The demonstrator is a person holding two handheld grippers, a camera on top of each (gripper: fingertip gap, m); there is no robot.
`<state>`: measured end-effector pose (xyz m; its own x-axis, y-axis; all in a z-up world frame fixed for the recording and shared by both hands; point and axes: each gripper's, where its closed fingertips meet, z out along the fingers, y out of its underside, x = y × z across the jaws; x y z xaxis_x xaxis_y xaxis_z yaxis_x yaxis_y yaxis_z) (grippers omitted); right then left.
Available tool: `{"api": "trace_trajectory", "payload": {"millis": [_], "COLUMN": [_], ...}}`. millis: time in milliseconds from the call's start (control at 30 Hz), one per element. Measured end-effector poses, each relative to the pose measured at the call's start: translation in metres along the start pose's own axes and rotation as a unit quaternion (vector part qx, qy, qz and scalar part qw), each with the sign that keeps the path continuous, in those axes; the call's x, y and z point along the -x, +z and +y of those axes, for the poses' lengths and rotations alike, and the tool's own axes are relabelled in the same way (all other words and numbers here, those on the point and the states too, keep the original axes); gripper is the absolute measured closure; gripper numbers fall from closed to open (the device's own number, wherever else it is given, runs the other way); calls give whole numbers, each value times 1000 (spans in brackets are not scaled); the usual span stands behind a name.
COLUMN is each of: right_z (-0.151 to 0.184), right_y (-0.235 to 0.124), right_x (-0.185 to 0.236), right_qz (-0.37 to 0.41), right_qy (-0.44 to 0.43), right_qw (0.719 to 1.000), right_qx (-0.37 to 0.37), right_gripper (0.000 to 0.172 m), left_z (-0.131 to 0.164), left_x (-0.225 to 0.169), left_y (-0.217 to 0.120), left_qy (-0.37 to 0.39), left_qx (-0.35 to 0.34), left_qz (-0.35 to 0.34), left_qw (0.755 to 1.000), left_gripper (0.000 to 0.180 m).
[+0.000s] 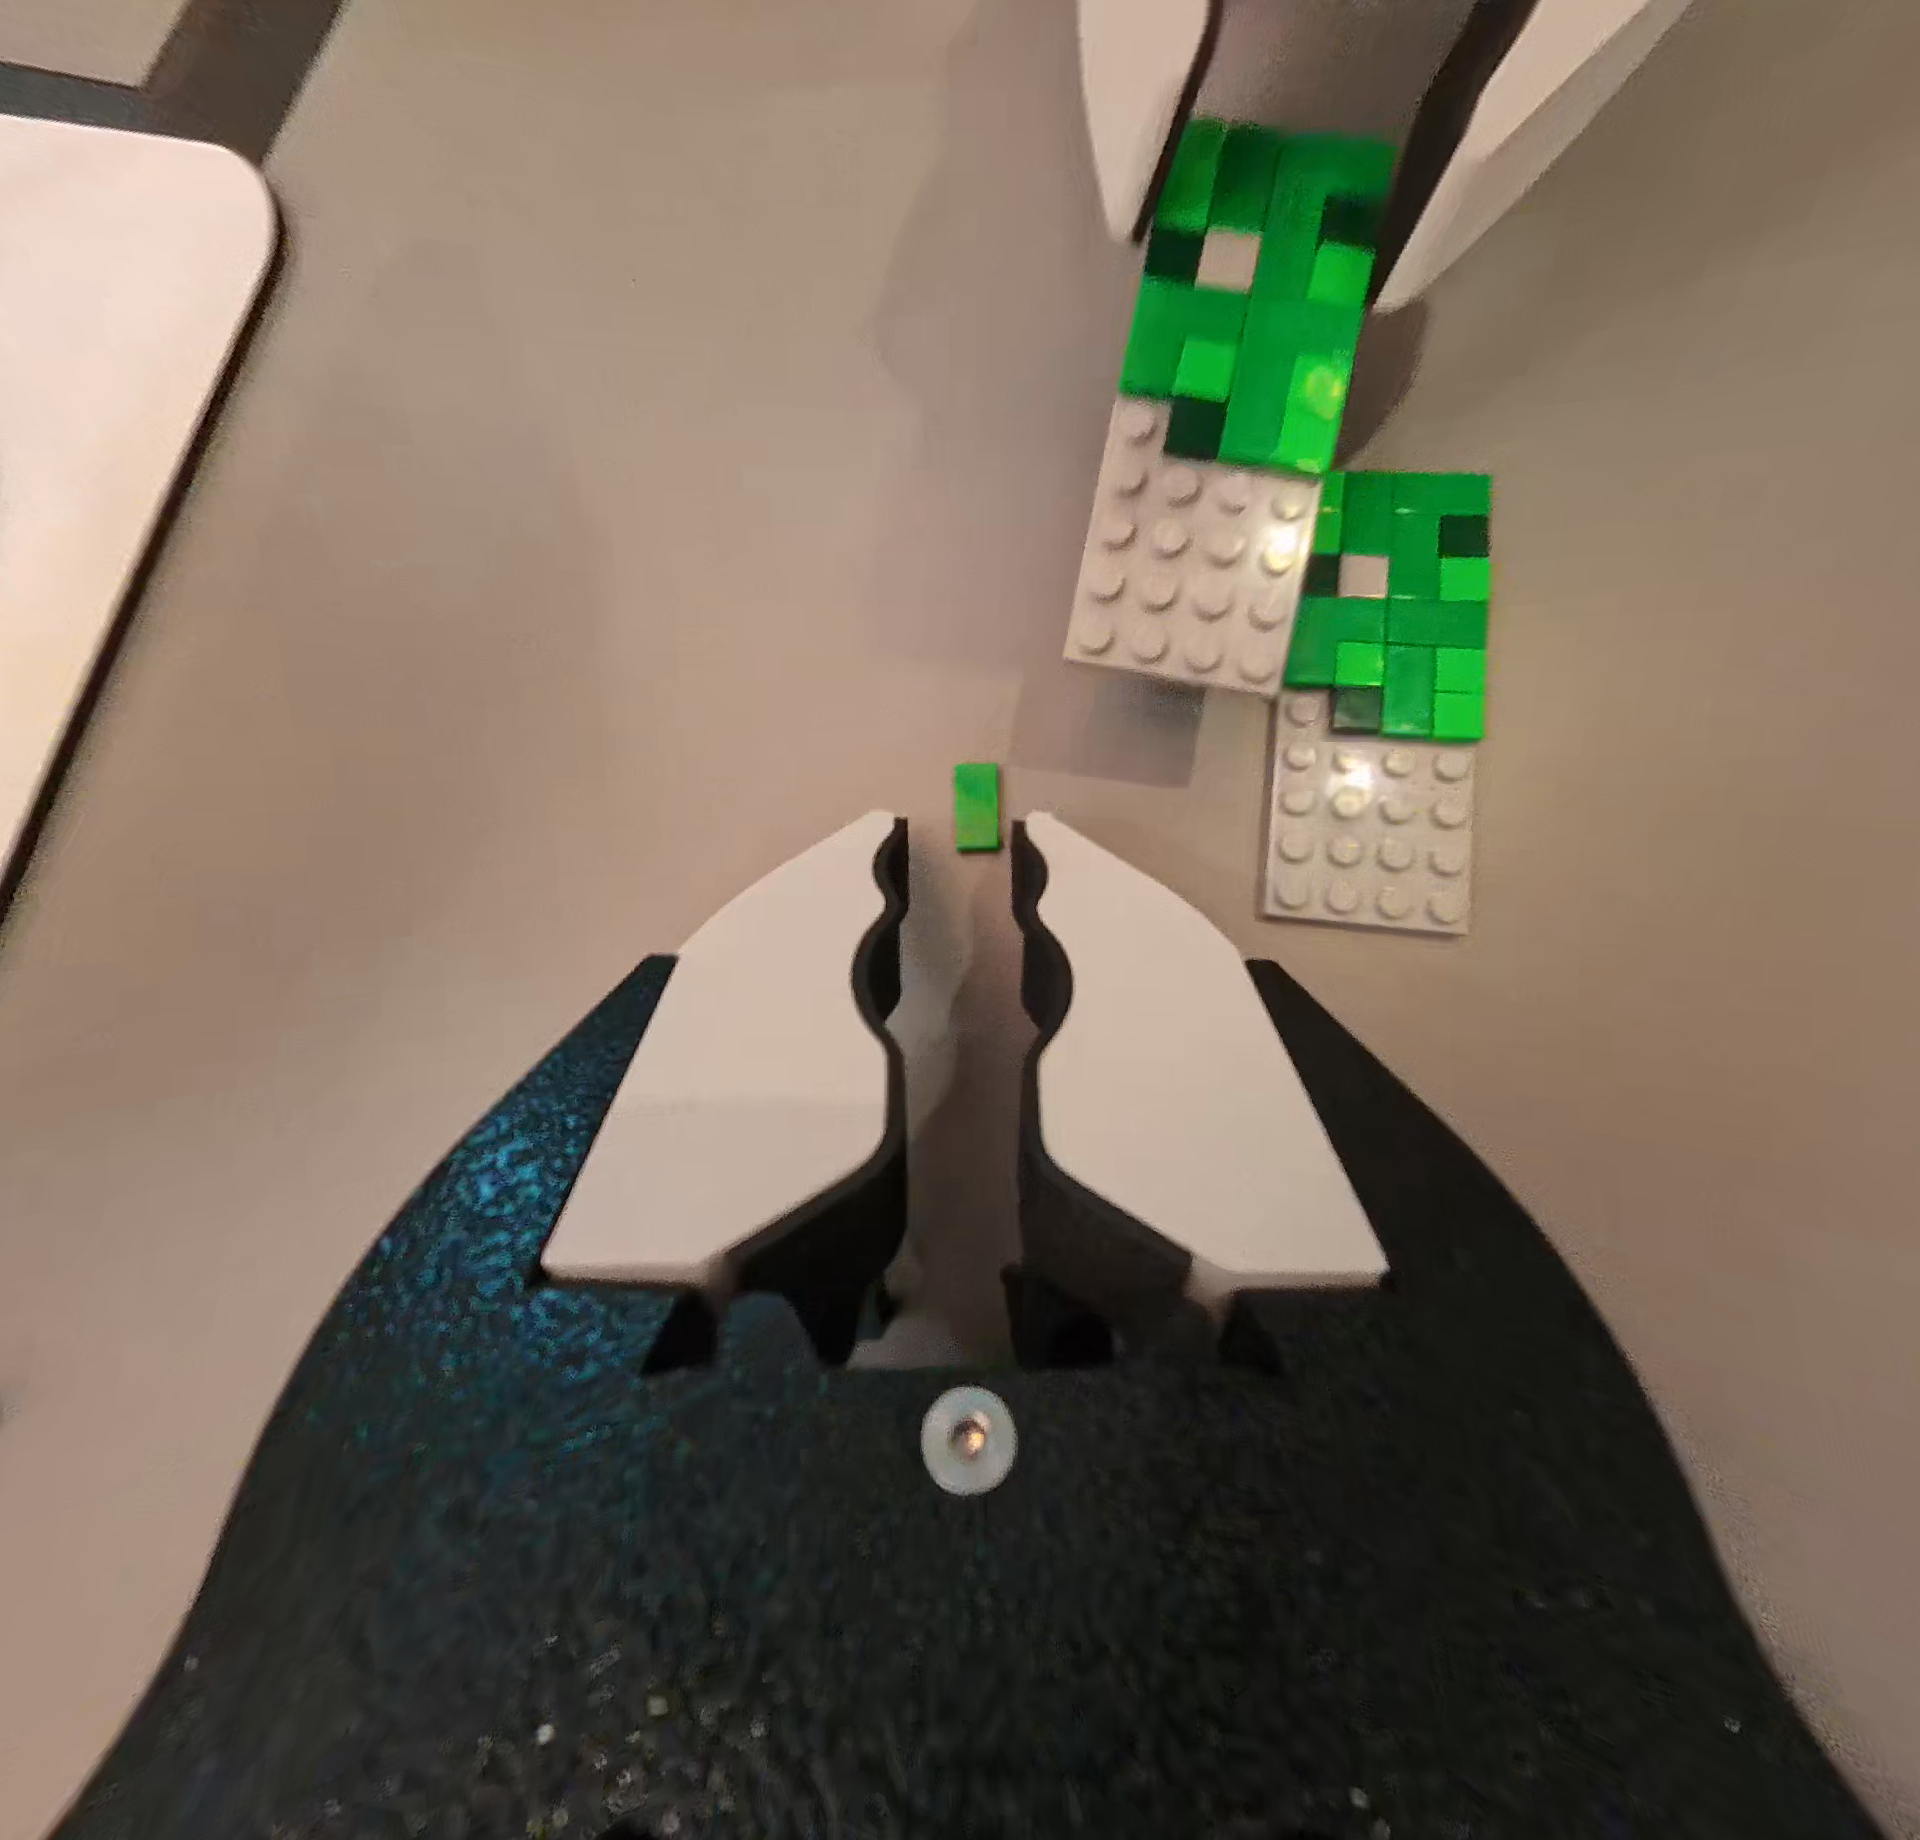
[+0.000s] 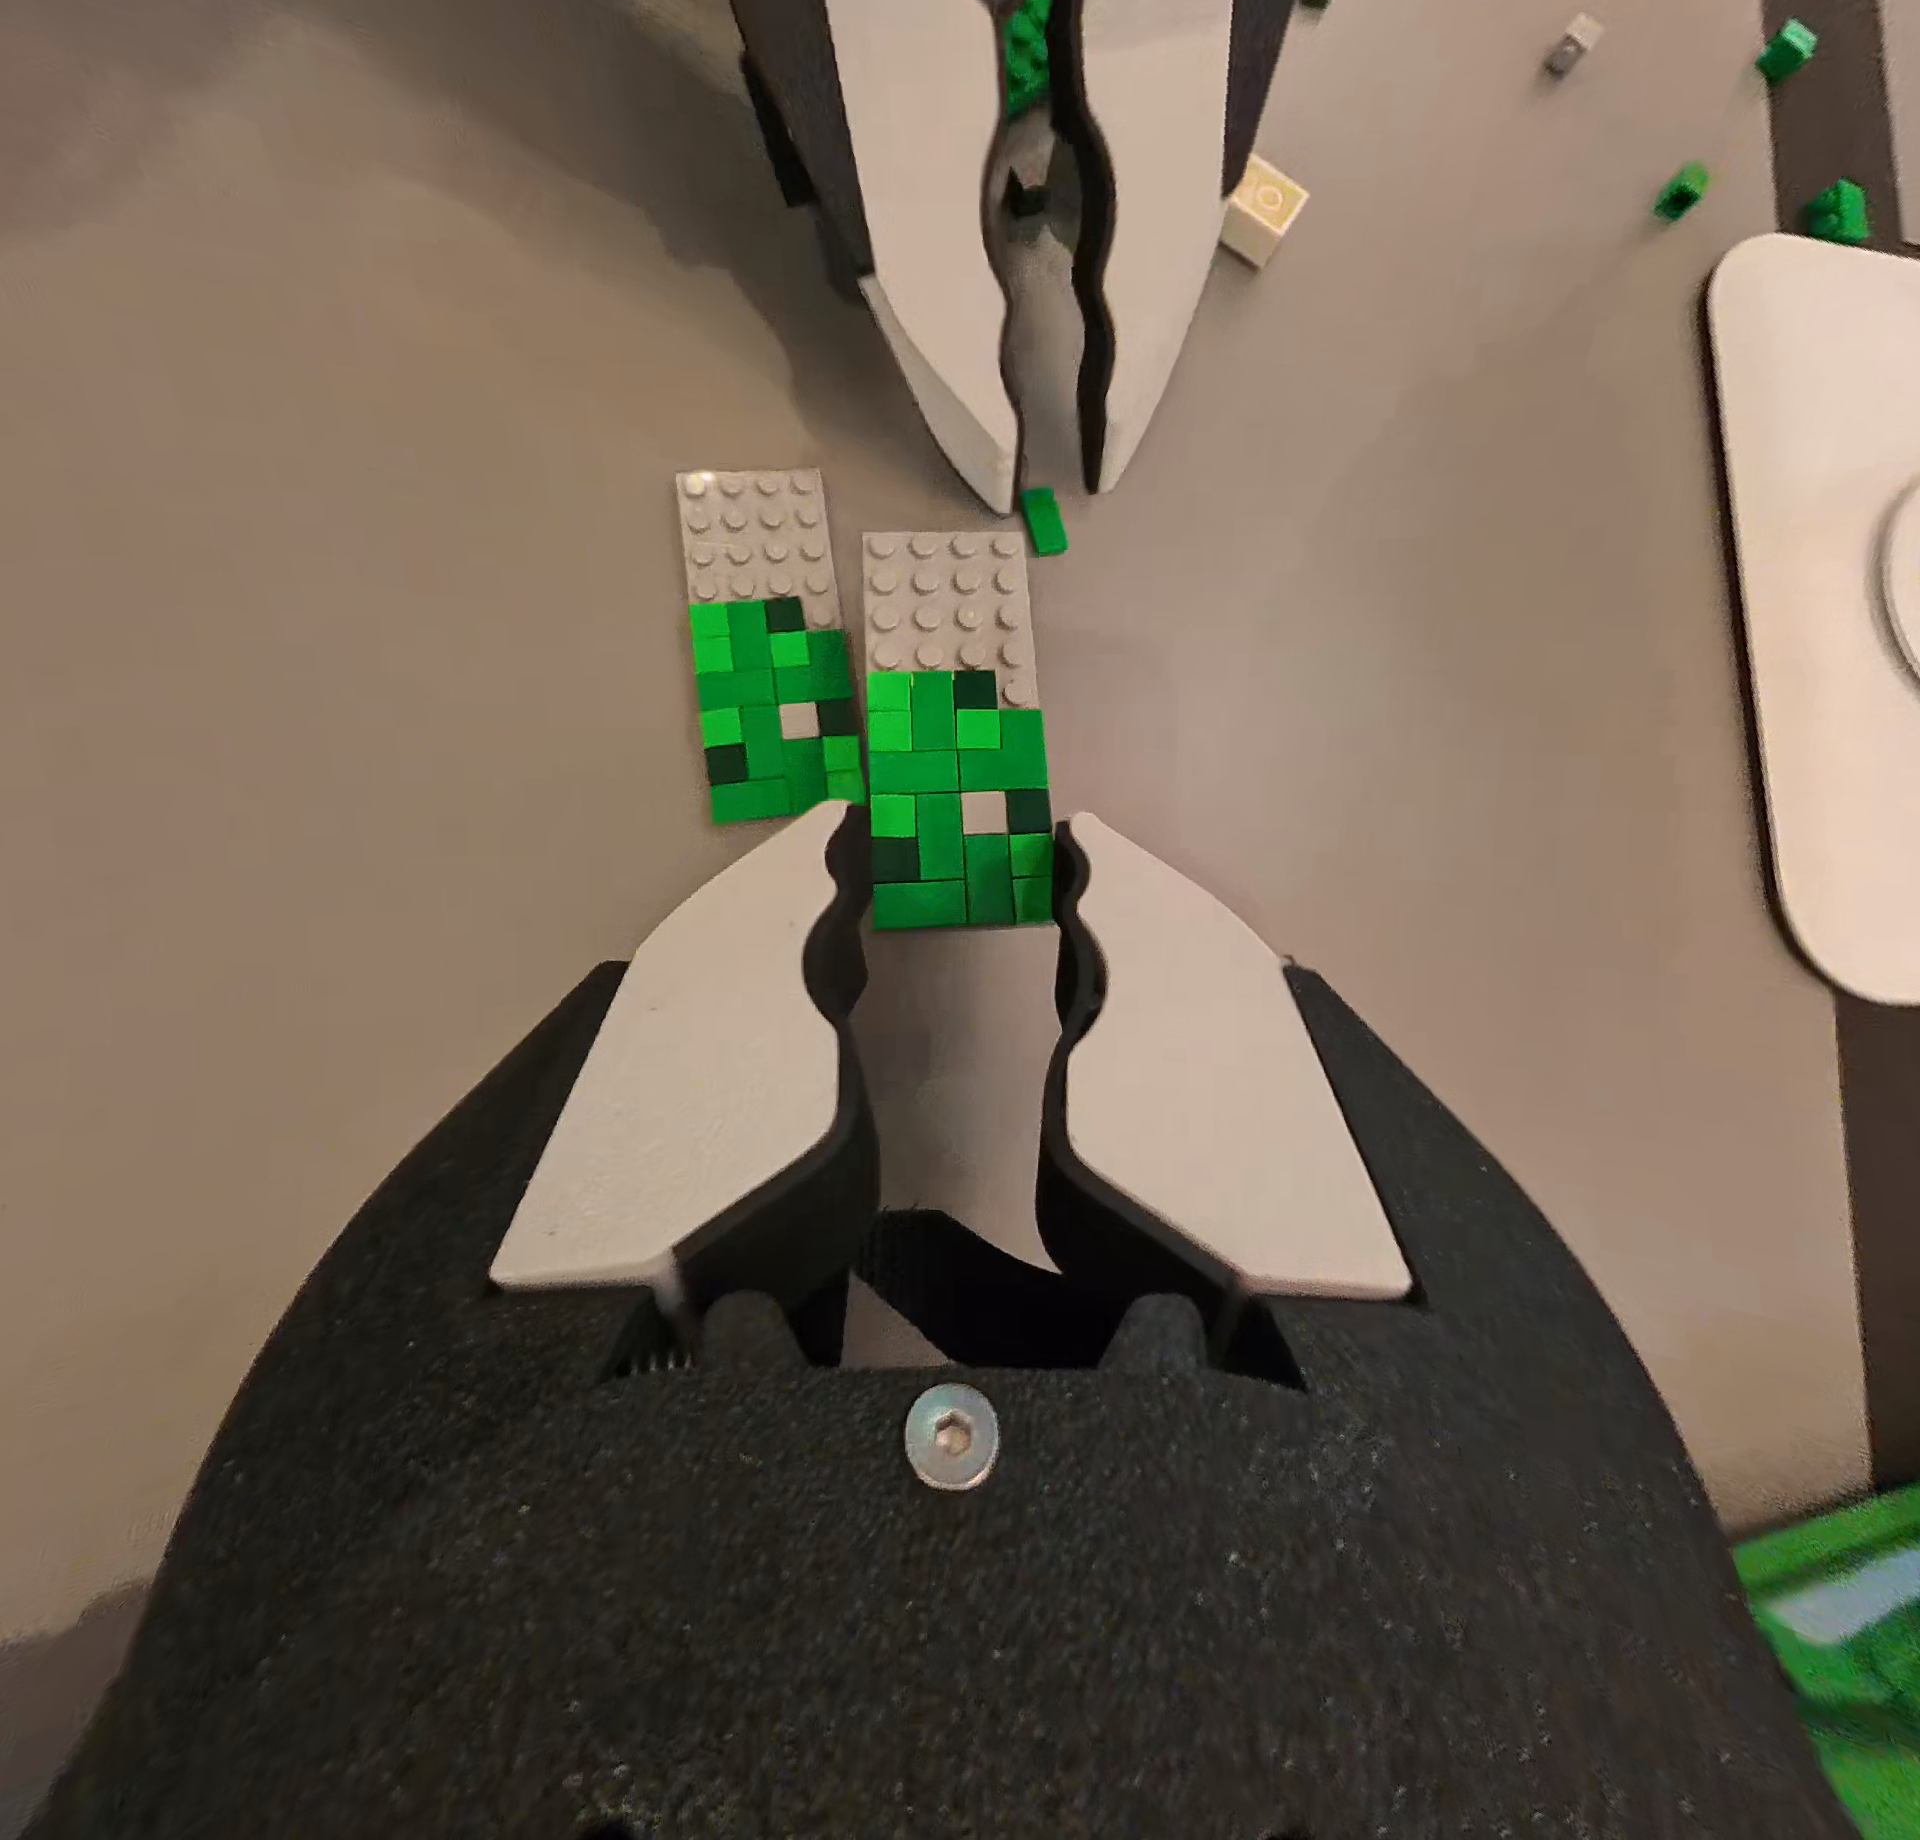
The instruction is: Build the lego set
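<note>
My left gripper (image 1: 961,834) is open just above the table. A small green flat tile (image 1: 977,806) lies on the table right at its fingertips, with a gap between it and the left pad. The right wrist view shows the same tile (image 2: 1044,521) just past the left gripper's tips (image 2: 1051,486). My right gripper (image 2: 961,834) is shut on the end of a grey studded plate (image 2: 945,606) half covered with green tiles. This plate (image 1: 1184,564) hangs a little above the table. A second such plate (image 1: 1371,814) lies beside it on the table; it also shows in the right wrist view (image 2: 748,543).
A white rounded board (image 1: 104,440) lies to the left of my left gripper; it also shows in the right wrist view (image 2: 1829,595). Loose green bricks (image 2: 1785,50) and a white brick (image 2: 1265,211) lie behind the left gripper. A green sheet (image 2: 1829,1624) lies at the bottom right.
</note>
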<state>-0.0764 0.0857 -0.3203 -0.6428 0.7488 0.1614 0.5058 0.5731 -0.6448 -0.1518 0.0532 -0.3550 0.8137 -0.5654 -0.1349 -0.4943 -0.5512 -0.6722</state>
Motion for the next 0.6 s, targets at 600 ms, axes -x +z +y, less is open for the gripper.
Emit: {"api": "trace_trajectory", "payload": {"millis": [600], "right_z": [0], "right_y": [0], "right_x": [42], "right_qz": [37], "right_qy": [64], "right_qw": [995], "right_qx": [-60], "right_gripper": [139], "left_z": [-3], "left_x": [-9], "left_y": [6], "left_qy": [35], "left_qx": [75], "left_qz": [53], "left_qw": [995], "left_gripper": [174]}}
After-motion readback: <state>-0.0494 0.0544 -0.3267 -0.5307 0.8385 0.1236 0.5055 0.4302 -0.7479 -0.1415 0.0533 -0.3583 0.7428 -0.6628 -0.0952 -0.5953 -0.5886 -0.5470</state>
